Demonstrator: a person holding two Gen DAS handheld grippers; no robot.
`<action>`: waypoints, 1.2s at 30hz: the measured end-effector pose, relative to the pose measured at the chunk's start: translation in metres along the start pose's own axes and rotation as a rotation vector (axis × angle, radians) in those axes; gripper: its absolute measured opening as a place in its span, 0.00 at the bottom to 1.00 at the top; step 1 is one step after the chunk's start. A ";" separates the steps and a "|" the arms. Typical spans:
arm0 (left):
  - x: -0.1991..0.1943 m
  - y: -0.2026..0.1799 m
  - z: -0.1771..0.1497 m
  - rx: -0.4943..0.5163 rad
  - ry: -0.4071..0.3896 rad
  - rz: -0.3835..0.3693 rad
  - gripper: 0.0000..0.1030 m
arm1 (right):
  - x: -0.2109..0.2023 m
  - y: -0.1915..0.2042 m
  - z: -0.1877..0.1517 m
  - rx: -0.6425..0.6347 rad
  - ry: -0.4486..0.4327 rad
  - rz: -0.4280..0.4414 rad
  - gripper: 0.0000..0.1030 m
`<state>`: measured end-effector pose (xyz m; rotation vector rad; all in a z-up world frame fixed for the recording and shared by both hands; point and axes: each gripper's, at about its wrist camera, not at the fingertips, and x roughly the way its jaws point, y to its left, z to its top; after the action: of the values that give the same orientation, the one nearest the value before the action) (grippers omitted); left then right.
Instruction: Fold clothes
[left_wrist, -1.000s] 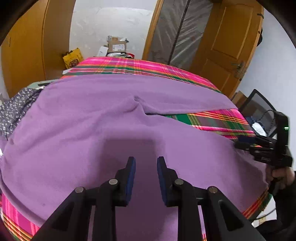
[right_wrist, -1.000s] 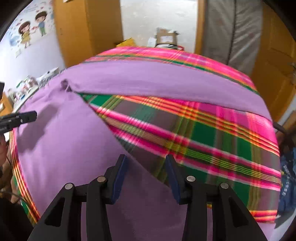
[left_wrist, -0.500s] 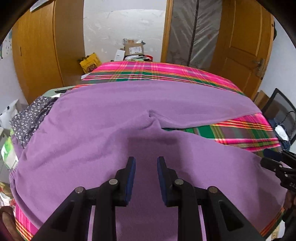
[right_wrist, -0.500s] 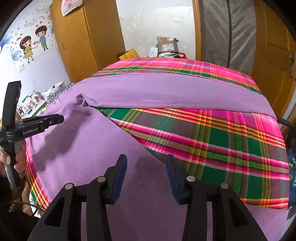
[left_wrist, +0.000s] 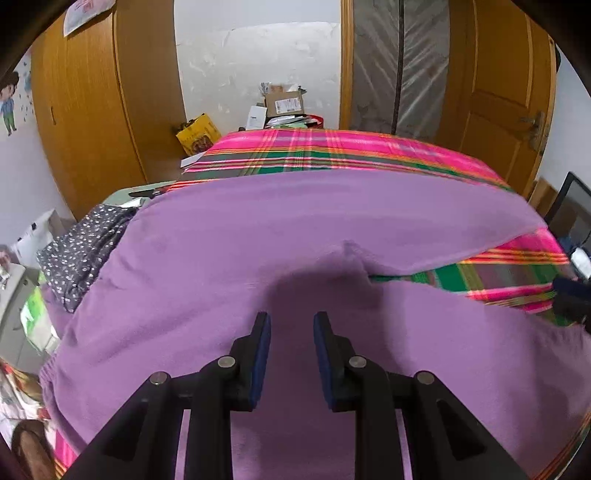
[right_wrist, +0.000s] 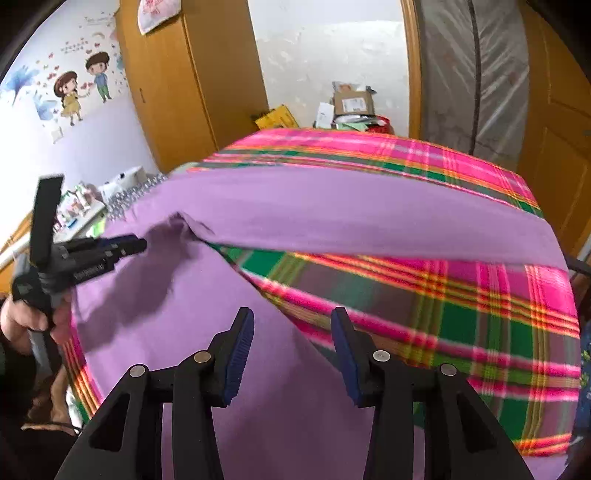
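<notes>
A purple garment (left_wrist: 258, 229) with two long legs lies spread flat over the plaid bedsheet (left_wrist: 332, 151). The legs part at a small pucker (left_wrist: 351, 251). My left gripper (left_wrist: 291, 321) hovers over the nearer purple leg, open, with nothing between its blue pads. In the right wrist view my right gripper (right_wrist: 291, 317) is open over the inner edge of the purple garment (right_wrist: 332, 206), where it meets the plaid bedsheet (right_wrist: 443, 295). The left gripper (right_wrist: 136, 243) shows there too, held in a hand near the pucker. The right gripper's tip (left_wrist: 569, 295) shows at the right edge of the left wrist view.
A dark dotted garment (left_wrist: 81, 247) lies at the bed's left edge. Cardboard boxes (left_wrist: 284, 103) and a yellow bag (left_wrist: 195, 133) stand beyond the far end. Wooden wardrobe doors (left_wrist: 92, 110) are on the left, and a door (left_wrist: 498, 92) and a black chair (left_wrist: 569, 206) on the right.
The left wrist view has swung left, and the right gripper has slid to its right edge. The right gripper has lifted, so the left gripper and its hand now show more fully. Both jaws are unchanged.
</notes>
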<state>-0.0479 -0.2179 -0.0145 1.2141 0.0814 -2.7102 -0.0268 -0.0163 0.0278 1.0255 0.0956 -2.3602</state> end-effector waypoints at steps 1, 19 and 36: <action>0.002 0.001 -0.001 -0.008 0.010 -0.013 0.24 | 0.001 0.001 0.002 0.004 -0.002 0.006 0.44; 0.017 0.004 -0.021 -0.034 0.032 -0.055 0.24 | 0.030 0.023 -0.014 -0.023 0.069 -0.042 0.44; -0.013 0.037 -0.033 -0.093 -0.020 -0.087 0.24 | 0.106 0.064 0.043 -0.239 0.164 0.266 0.44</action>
<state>-0.0081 -0.2487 -0.0263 1.1831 0.2607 -2.7577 -0.0801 -0.1316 -0.0054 1.0419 0.2782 -1.9709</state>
